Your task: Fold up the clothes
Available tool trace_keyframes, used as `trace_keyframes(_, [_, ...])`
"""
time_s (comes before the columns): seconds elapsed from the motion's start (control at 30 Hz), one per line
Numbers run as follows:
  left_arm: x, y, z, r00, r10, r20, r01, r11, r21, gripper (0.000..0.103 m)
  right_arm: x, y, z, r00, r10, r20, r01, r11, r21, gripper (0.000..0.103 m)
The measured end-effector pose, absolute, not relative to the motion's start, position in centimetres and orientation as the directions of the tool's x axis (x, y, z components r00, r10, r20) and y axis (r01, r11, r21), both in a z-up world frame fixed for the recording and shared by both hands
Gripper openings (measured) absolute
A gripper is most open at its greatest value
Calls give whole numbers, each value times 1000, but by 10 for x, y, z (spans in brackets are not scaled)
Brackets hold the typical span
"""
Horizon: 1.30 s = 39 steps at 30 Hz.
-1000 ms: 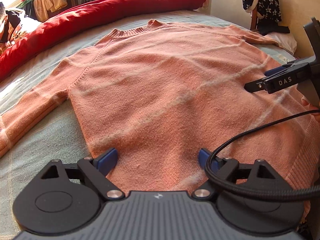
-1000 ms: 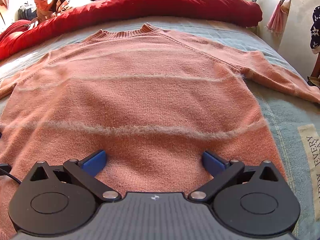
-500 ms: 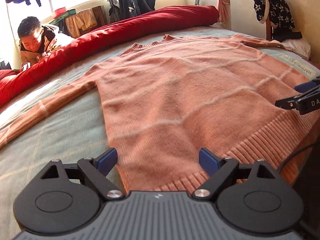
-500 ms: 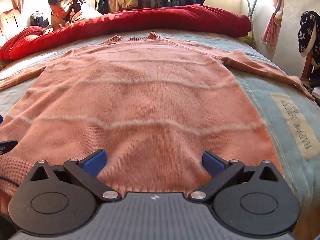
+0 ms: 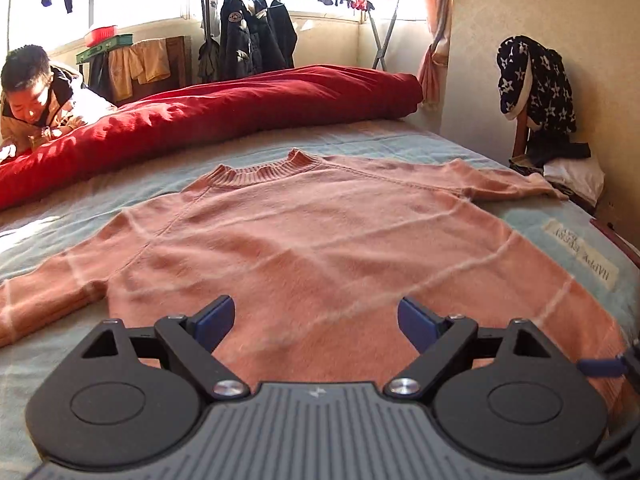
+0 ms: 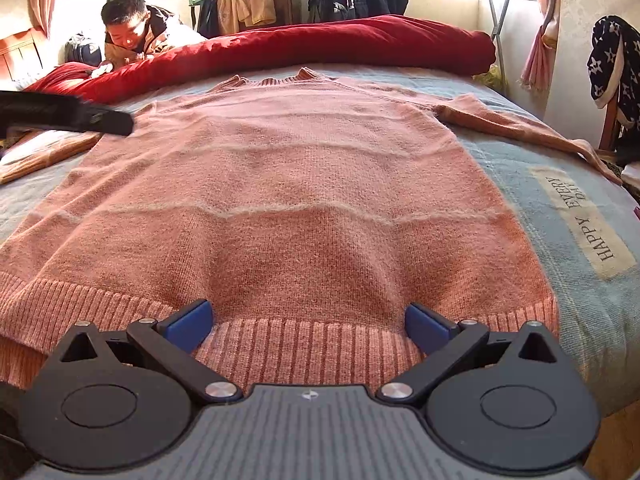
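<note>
I am holding my left gripper (image 5: 316,318) and right gripper (image 6: 308,322) spread wide, gripping nothing, above the hem of the pink sweater (image 6: 280,184) lying flat with sleeves out on the bed (image 6: 560,208). The soft knit may be bunching if I pinch only one layer. A red duvet (image 5: 224,116) is lying behind.

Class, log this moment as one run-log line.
stage: pre-fold | sweater: flat on bed, sleeves spread | left gripper: open, empty | right gripper: open, over hem

Bed (image 6: 560,216) beside sweater (image 6: 280,184) lies bare; red duvet (image 6: 320,48) bounds far edge.
</note>
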State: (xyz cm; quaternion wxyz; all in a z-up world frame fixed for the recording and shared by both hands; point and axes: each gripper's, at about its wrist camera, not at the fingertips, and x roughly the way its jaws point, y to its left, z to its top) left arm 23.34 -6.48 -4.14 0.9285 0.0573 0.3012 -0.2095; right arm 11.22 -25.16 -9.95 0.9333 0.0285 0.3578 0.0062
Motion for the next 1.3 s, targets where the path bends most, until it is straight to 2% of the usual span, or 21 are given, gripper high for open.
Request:
trace_keyframes(0.1, [279,-99,-51,698,-406,-590,481,876,-33,88,113,-254,-100,745,50,-665,-8,998,66,103])
trace_keyframes(0.2, [306,-112,-65,630,-464,-623,514,850,-113,89,116,-256,-100,743,66,-666,-24,997,72,103])
trace_keyframes(0.3, [310,-100,-93,535,-411,-738,454,877,-159,88,119,-259,-100,734,89,-673,-44,995,85,103])
trace_keyframes(0.4, [273,-68,-100,550,-438,-711,456,871,-183,89,117,-265,-100,733,127,-669,-78,992,103,103])
trace_keyframes(0.53, [245,-32,-89,522,-443,-729,455,868,-201,89,112,-273,-102,740,178,-649,-131,984,120,103])
trace_keyframes(0.77, [310,-27,-60,624,-388,-678,381,909,-170,89,113,-272,-102,739,182,-649,-143,983,113,103])
trace_keyframes(0.9, [339,-21,-88,612,-333,-717,291,938,-188,88,111,-274,-102,739,190,-646,-158,982,108,103])
trace_keyframes(1.0, [316,-5,-97,642,-333,-691,314,936,-159,89,109,-276,-102,737,206,-644,-176,978,112,103])
trace_keyframes(1.07, [290,9,-98,655,-287,-699,308,946,-100,89,109,-278,-102,738,214,-640,-182,976,117,103])
trace_keyframes(1.2, [232,40,-97,662,-284,-693,309,947,-93,89,108,-276,-104,745,211,-633,-184,977,108,103])
trace_keyframes(1.3, [207,37,-88,612,-198,-765,294,956,-12,94,107,-276,-104,747,207,-631,-182,978,105,103])
